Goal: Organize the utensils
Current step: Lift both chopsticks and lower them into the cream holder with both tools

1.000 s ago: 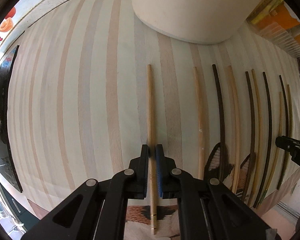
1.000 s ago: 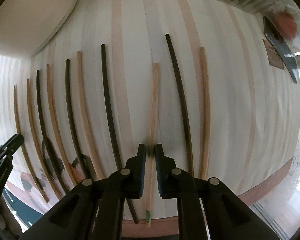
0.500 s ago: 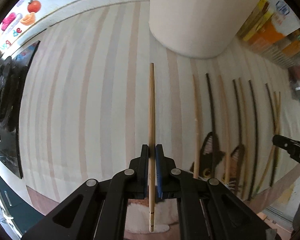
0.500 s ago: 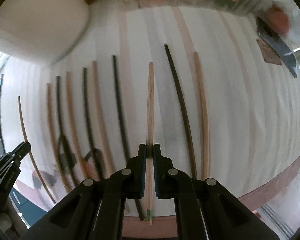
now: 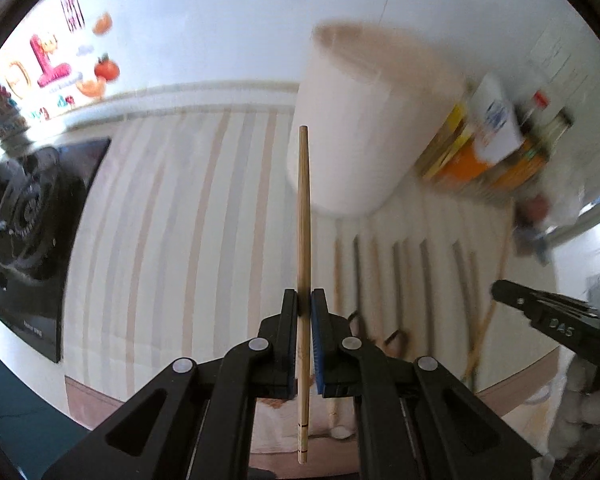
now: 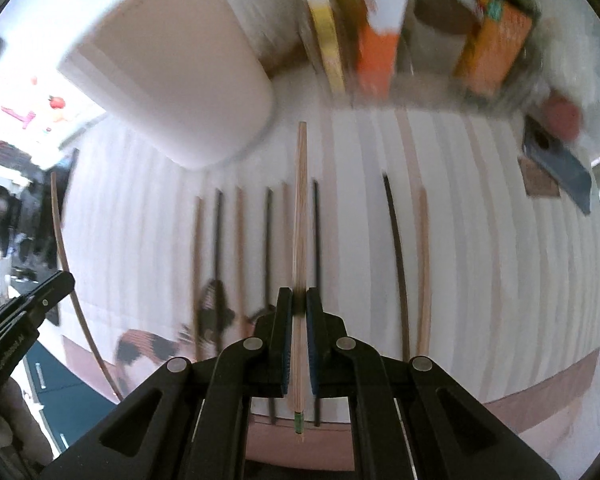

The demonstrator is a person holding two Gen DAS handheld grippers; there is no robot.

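My left gripper [image 5: 304, 304] is shut on a light wooden chopstick [image 5: 303, 208] and holds it above the striped mat [image 5: 160, 220], its tip pointing toward the white cylindrical holder [image 5: 364, 132]. My right gripper [image 6: 299, 304] is shut on another light chopstick [image 6: 300, 216] with a green band at its near end, also lifted, pointing toward the holder [image 6: 172, 64]. Several dark and light chopsticks [image 6: 396, 256] lie side by side on the mat [image 6: 500, 240]. The right gripper shows at the right edge of the left wrist view [image 5: 500, 286].
A black stove top [image 5: 36, 216] lies to the left of the mat. Orange and yellow boxes [image 6: 380, 40] and bottles stand behind the mat at the right. A dark flat object [image 6: 560, 164] lies at the mat's far right. The mat's front edge is near the counter edge.
Both grippers have lifted their chopsticks off the mat and risen, tilting up; the holder and the back wall have come into view. The other chopsticks have stayed on the mat.
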